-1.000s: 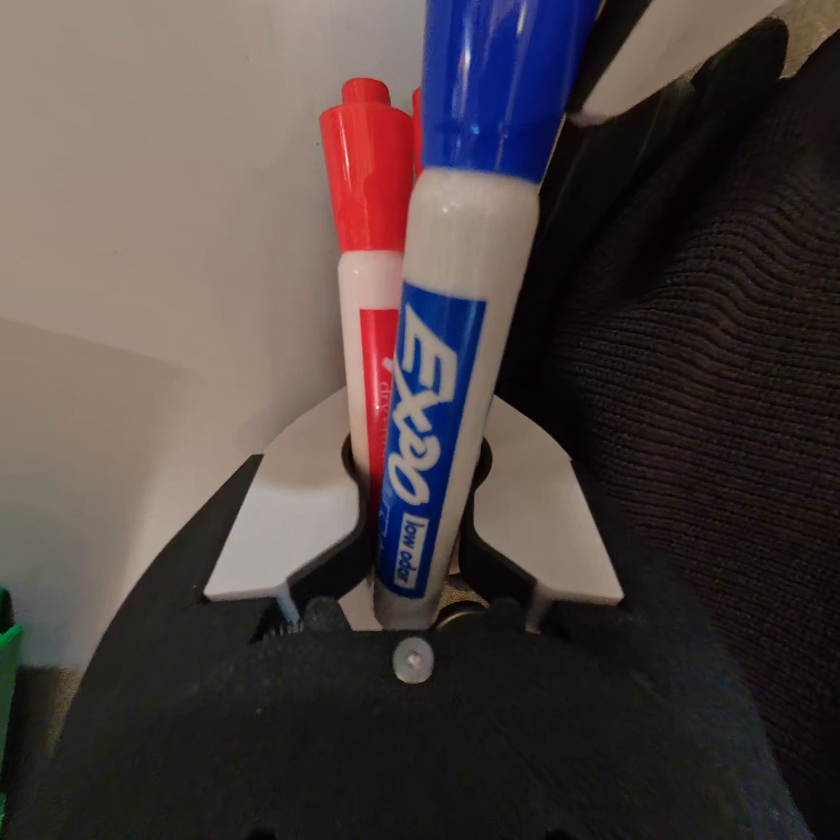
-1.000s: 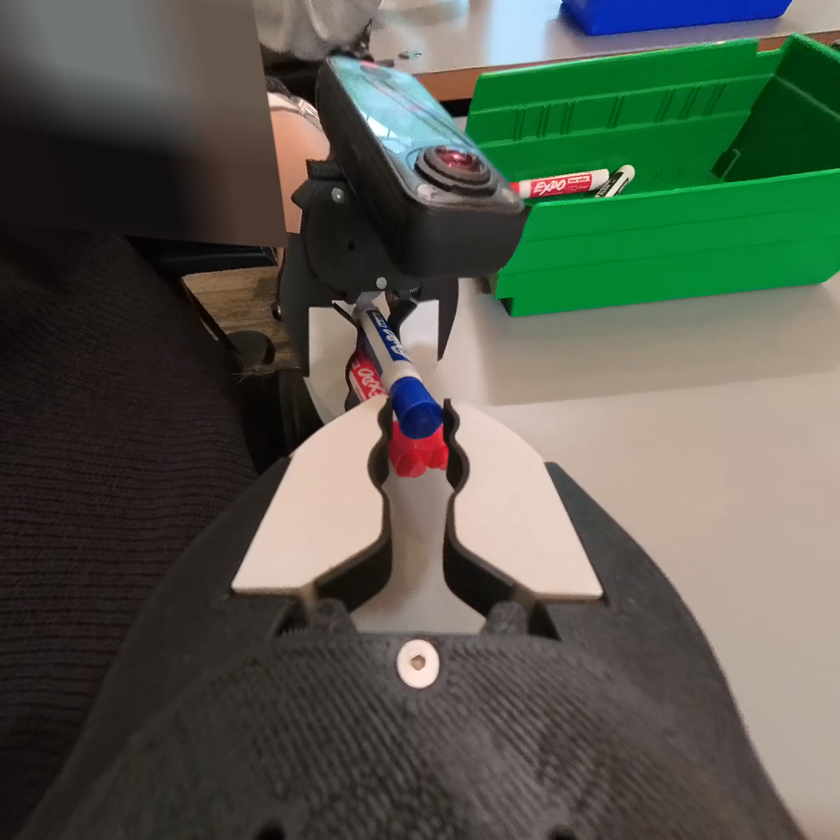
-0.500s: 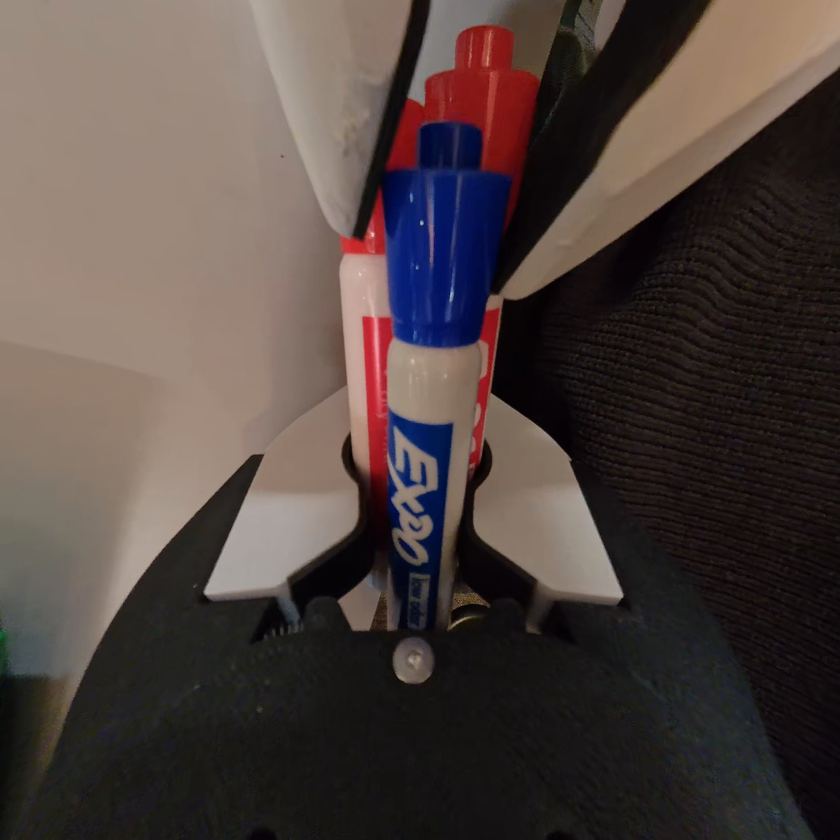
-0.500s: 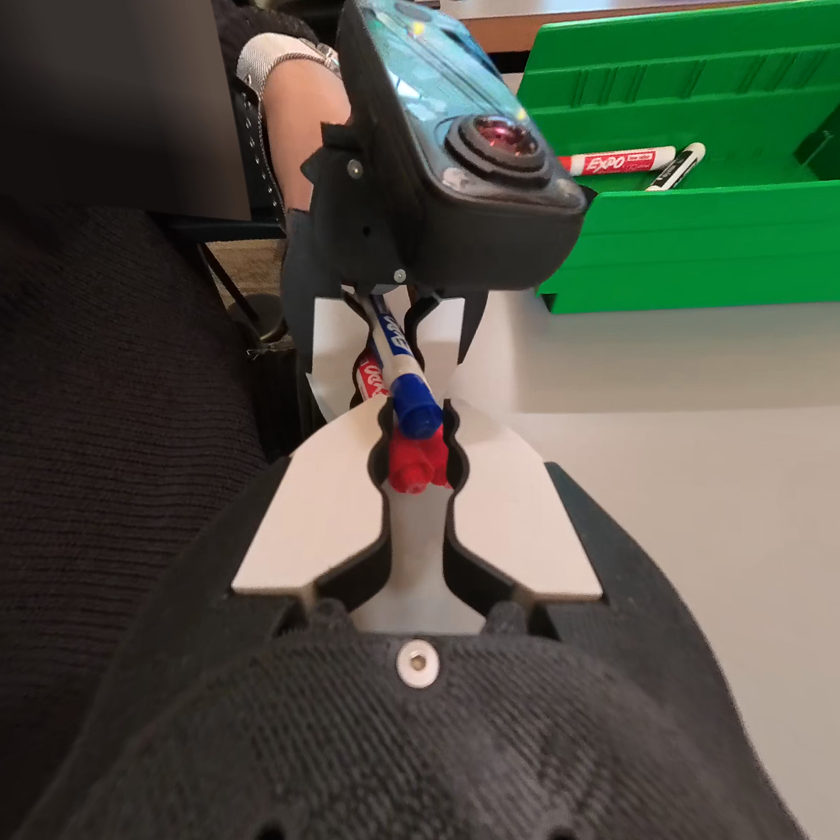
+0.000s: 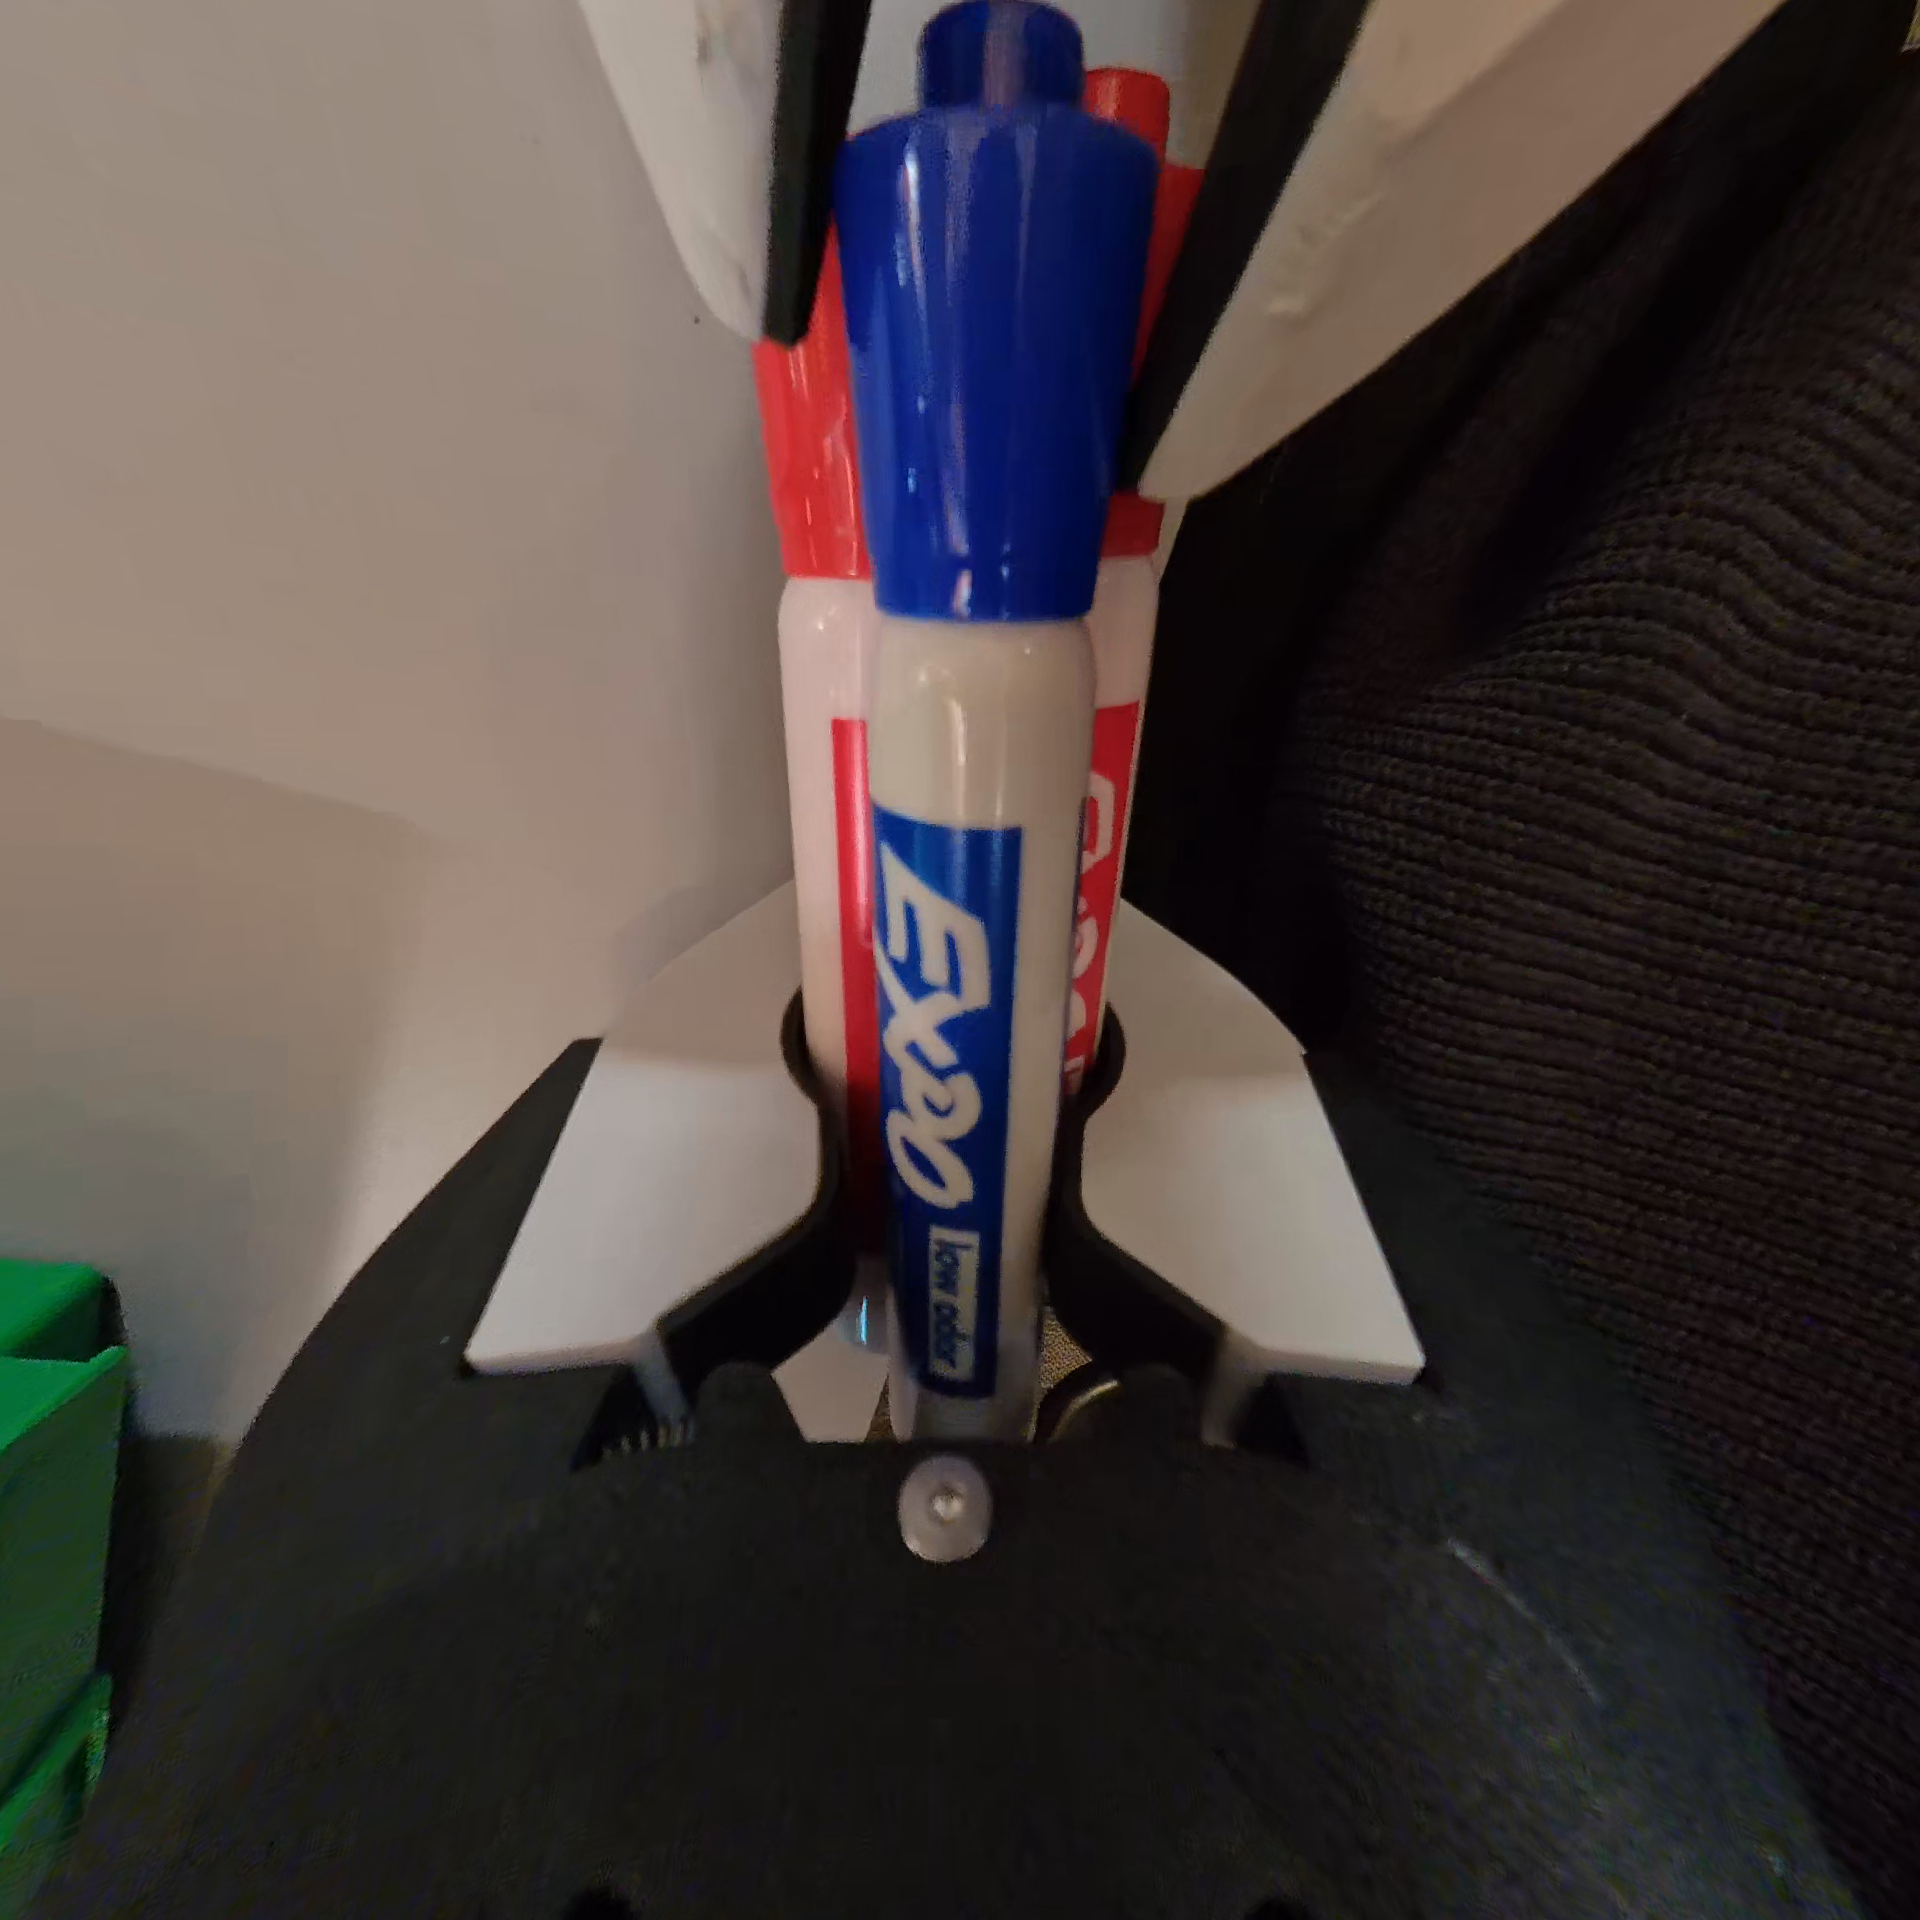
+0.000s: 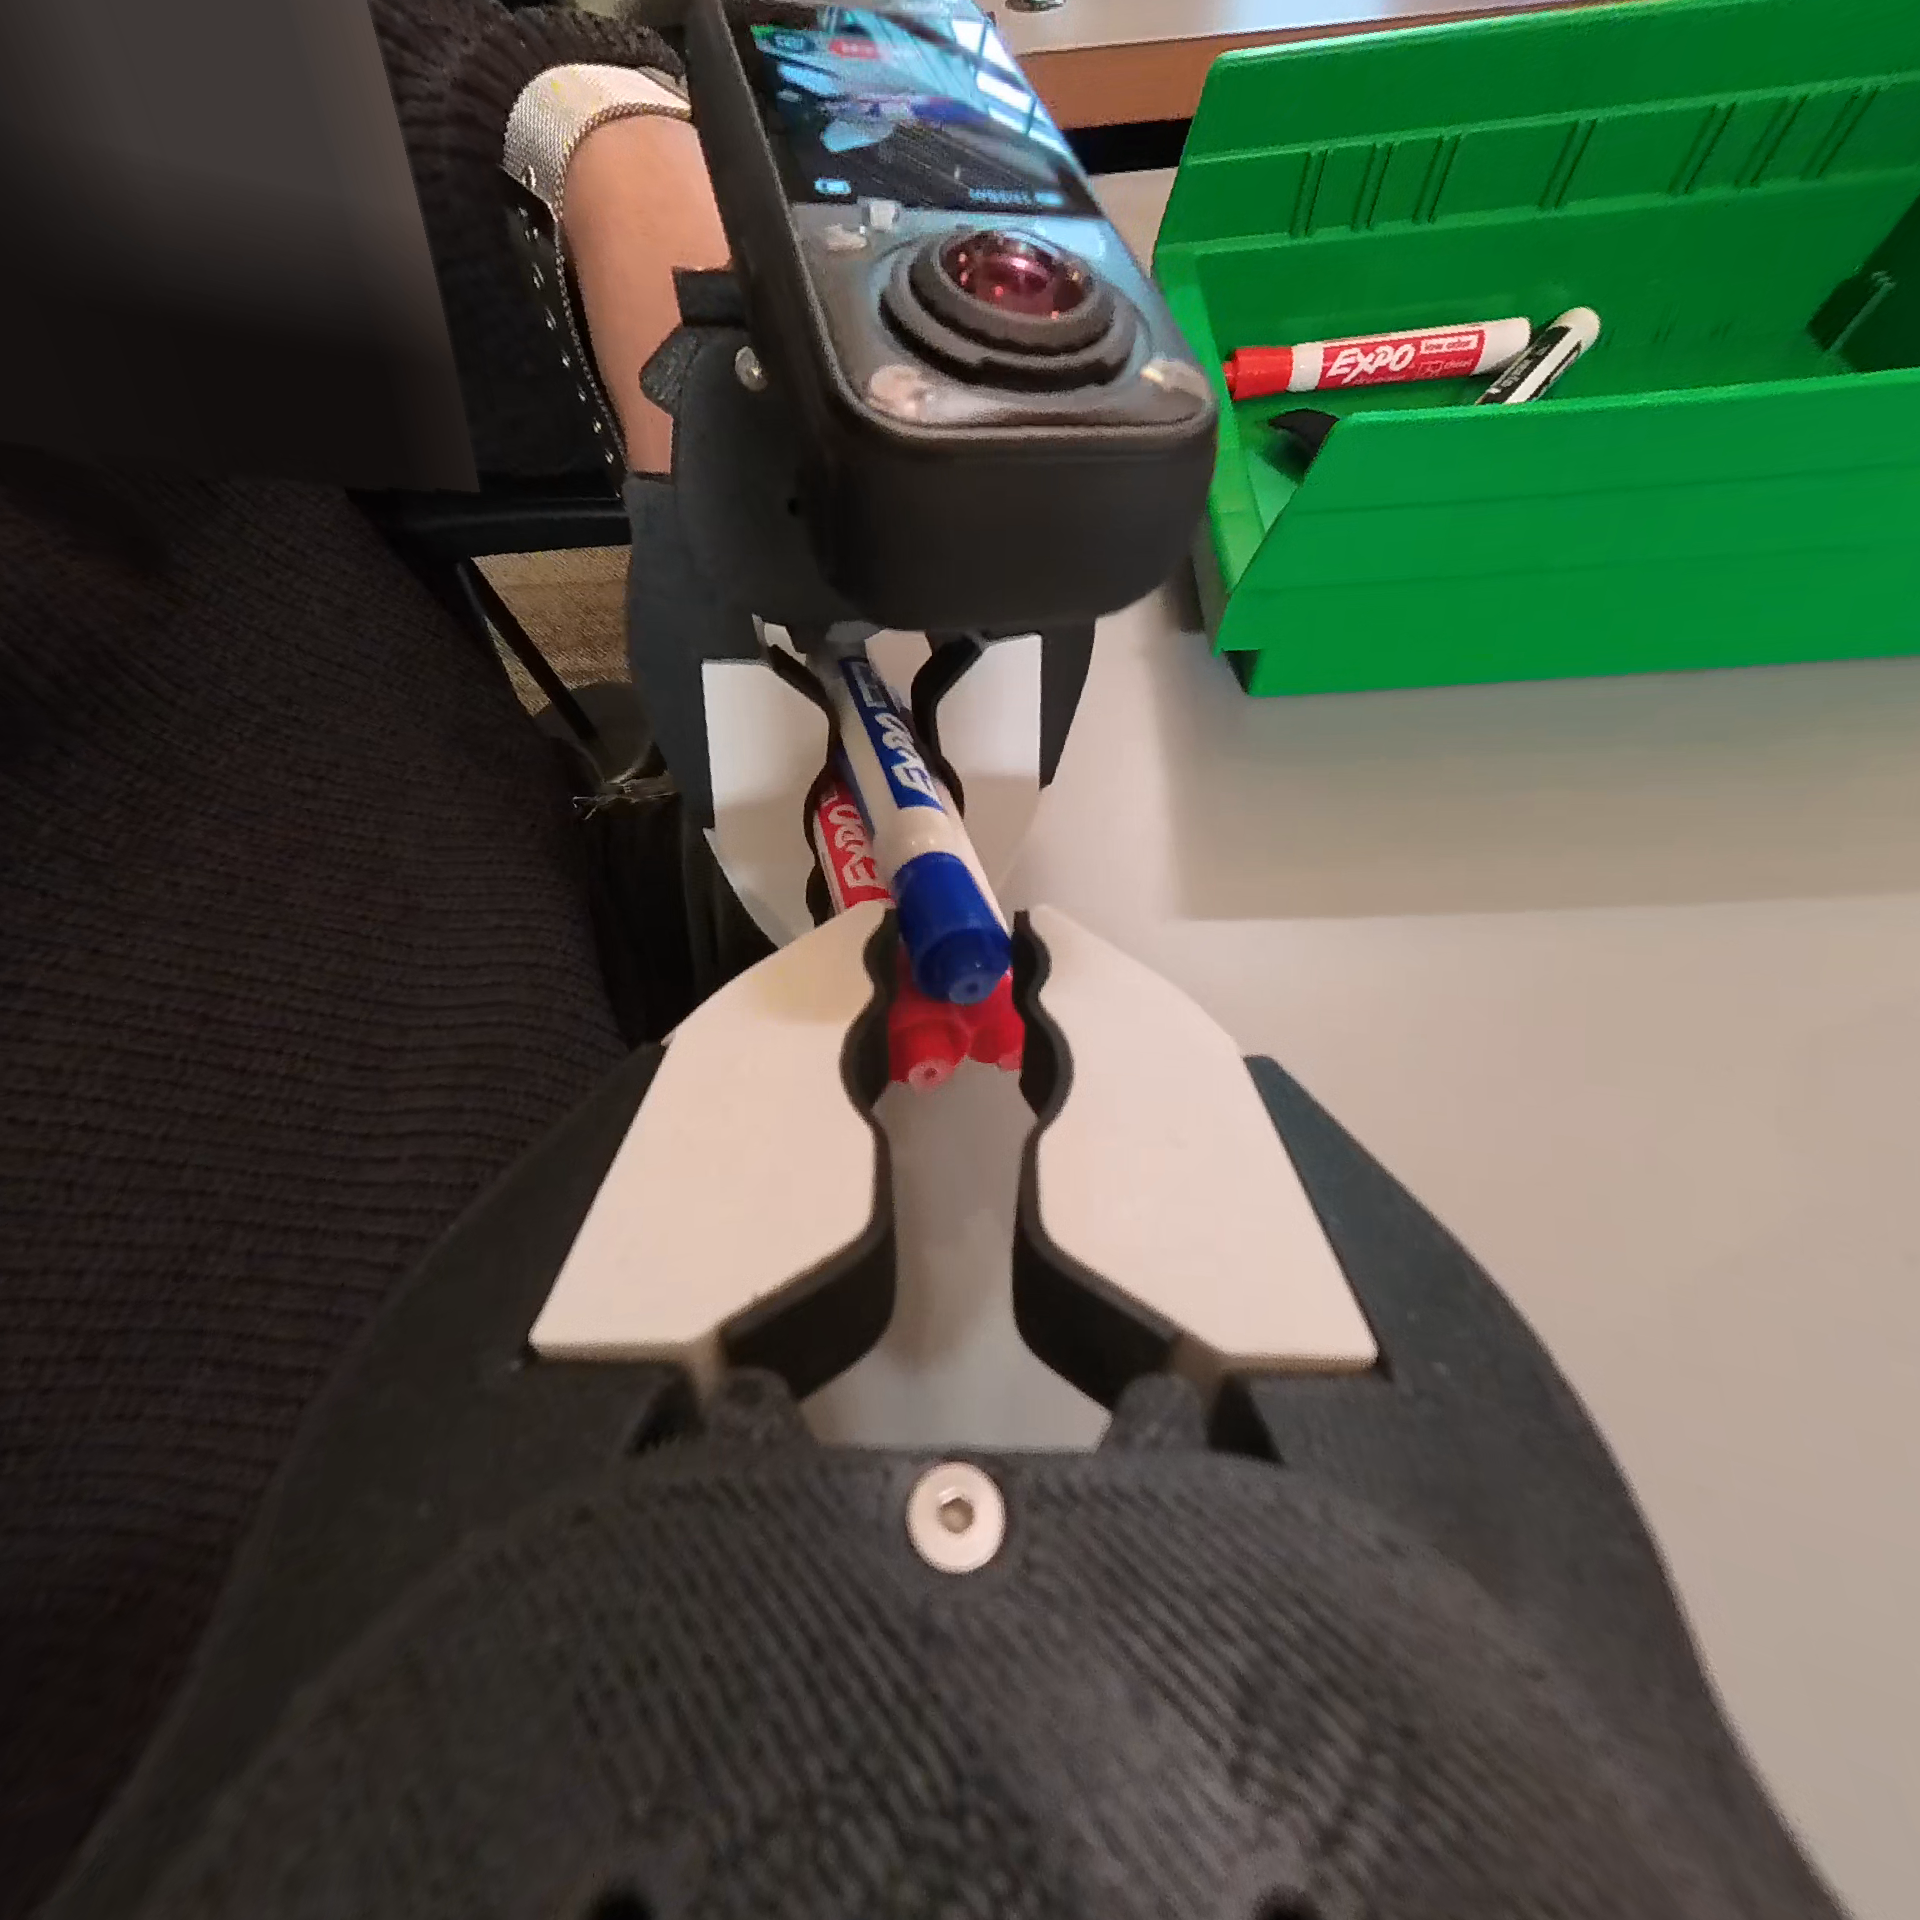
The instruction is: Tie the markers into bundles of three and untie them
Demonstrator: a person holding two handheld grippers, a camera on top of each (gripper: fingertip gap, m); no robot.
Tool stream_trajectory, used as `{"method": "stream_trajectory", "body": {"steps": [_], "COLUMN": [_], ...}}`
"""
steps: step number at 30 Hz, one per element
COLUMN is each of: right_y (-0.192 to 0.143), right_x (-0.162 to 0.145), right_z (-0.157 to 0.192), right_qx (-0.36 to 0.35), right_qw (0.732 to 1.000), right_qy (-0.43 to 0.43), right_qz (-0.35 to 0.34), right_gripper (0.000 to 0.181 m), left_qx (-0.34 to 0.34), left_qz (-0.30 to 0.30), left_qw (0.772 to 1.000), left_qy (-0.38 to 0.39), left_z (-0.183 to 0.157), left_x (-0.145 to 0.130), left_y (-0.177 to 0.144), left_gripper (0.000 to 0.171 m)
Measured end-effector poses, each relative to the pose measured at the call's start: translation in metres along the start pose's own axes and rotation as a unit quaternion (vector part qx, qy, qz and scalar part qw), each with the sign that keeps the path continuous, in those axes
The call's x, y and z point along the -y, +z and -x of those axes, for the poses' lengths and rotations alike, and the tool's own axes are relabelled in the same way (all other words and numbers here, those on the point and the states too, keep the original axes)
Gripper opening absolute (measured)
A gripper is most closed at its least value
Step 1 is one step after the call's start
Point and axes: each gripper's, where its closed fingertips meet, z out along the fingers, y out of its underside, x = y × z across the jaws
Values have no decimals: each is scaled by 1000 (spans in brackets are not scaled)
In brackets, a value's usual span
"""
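My left gripper [image 5: 956,997] is shut on a bundle of three whiteboard markers: a blue-capped marker [image 5: 977,727] on top and two red-capped markers [image 5: 821,727] under it. The caps point away from it. In the right wrist view the left gripper [image 6: 883,790] faces me with the blue marker [image 6: 904,769] and red markers [image 6: 847,852] sticking out. My right gripper [image 6: 951,925] is narrowly open, its fingertips closely flanking the cap ends. Its white fingers [image 5: 727,208] show at the top of the left wrist view.
A green bin [image 6: 1558,540] stands on the grey table [image 6: 1455,1039] at the back right, holding a red marker [image 6: 1382,358] and a black one [image 6: 1538,358]. A person's dark knit clothing [image 6: 260,935] fills the left side. The bin's corner [image 5: 52,1403] shows in the left wrist view. Left tips to right tips: about 10 centimeters.
The two grippers have come closer together. The marker caps have slid in between my right fingertips. The blue marker has straightened in the left gripper's hold.
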Motion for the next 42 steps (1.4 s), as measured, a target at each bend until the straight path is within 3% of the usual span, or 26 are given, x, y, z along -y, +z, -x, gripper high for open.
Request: {"method": "stream_trajectory", "body": {"steps": [19, 29, 42], "right_y": [-2, -9, -34], "right_x": [-3, -2, 16], "right_z": [-4, -9, -41], "right_qx": [-9, -20, -79], "right_qw": [1000, 1000, 992], "right_qy": [2, 10, 49], "right_qz": [0, -10, -88], "right_gripper": [22, 33, 31], "left_qx": [16, 38, 127], "left_qz": [8, 6, 28], "left_qw": [1000, 999, 991], "left_qy": [4, -1, 9], "left_z": [4, 12, 30], "left_x": [-3, -4, -13], "left_y": [-1, -5, -13], "left_gripper": [45, 46, 46]}}
